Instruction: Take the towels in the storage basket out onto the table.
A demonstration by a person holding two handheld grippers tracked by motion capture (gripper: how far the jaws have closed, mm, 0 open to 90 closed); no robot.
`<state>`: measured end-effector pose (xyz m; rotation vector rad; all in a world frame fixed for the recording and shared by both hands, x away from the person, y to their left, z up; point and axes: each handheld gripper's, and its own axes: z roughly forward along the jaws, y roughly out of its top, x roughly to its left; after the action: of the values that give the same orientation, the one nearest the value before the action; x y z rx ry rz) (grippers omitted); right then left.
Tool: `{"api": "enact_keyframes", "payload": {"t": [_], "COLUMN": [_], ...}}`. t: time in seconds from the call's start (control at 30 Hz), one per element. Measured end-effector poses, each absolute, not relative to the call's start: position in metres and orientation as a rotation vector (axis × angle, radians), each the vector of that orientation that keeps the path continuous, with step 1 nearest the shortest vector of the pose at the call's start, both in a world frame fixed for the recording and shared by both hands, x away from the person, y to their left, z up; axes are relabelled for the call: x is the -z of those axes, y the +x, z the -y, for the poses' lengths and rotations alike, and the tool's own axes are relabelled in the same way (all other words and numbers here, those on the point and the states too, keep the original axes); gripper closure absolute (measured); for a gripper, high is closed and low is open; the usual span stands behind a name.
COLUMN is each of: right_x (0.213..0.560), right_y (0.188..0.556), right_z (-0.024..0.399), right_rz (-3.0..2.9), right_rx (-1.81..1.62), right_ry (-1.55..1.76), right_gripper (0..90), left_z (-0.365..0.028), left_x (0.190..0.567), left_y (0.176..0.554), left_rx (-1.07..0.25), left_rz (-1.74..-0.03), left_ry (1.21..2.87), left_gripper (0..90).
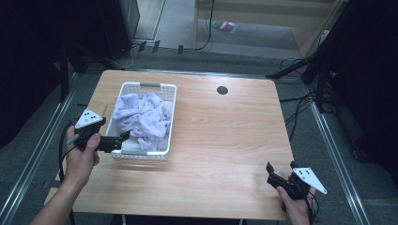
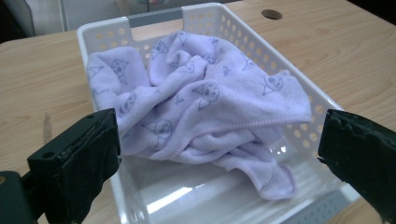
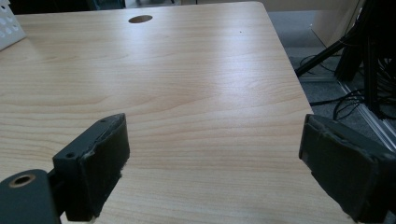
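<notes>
Nearest to the high camera, at the bottom edge, two hands are seen, one on each gripper. At about 8 o'clock of the table [image 1: 220,140] the left gripper [image 1: 123,139] is held at the near end of one white basket [image 1: 170,123], its jaws wide apart and holding nothing. At about 5 o'clock the right gripper [image 1: 280,167] rests near the table's front edge, well apart from the basket, also spread open and empty. One lilac towel [image 1: 143,118] lies crumpled inside the basket. One dark round hole [image 1: 222,90] is seen in the tabletop at about 1 o'clock.

In the left gripper view, the two black jaws stand far apart at 7 and 4 o'clock, with nothing between them. The towel [image 2: 196,102], printed with small faces, fills the middle and far part of the basket [image 2: 140,196]; one loose corner hangs toward the near end, where the basket floor is bare.

In the right gripper view, the two jaws are open over bare wood, and a basket corner [image 3: 9,29] is seen at 10 o'clock.

The step in hand is judged to be the grasp of the towel. It would be done well if a raised fold is pinched, not the thin corner, and if the rim is not touched, so that the light basket is not dragged.
</notes>
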<state>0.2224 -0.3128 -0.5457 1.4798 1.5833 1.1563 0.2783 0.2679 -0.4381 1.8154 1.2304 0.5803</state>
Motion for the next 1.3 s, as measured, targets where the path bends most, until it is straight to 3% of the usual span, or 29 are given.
{"api": "enact_keyframes", "payload": {"t": [0.47,1.3], "right_x": [0.546,0.546], "right_y": [0.223,0.223], "right_z": [0.314,0.314], "right_rz": [-1.581,-1.582], "right_rx": [-1.156,-1.159], "right_ry": [1.489,1.491], "right_gripper": [8.3,8.1], "left_z": [-0.258,-0.233], "left_x": [0.437,0.458], "left_y": [0.318,0.381], "left_rx": [-0.522,-0.276], "left_rz": [-1.295,-1.401], "left_ry": [1.868,2.026], "left_gripper": [0.0,0.0]}}
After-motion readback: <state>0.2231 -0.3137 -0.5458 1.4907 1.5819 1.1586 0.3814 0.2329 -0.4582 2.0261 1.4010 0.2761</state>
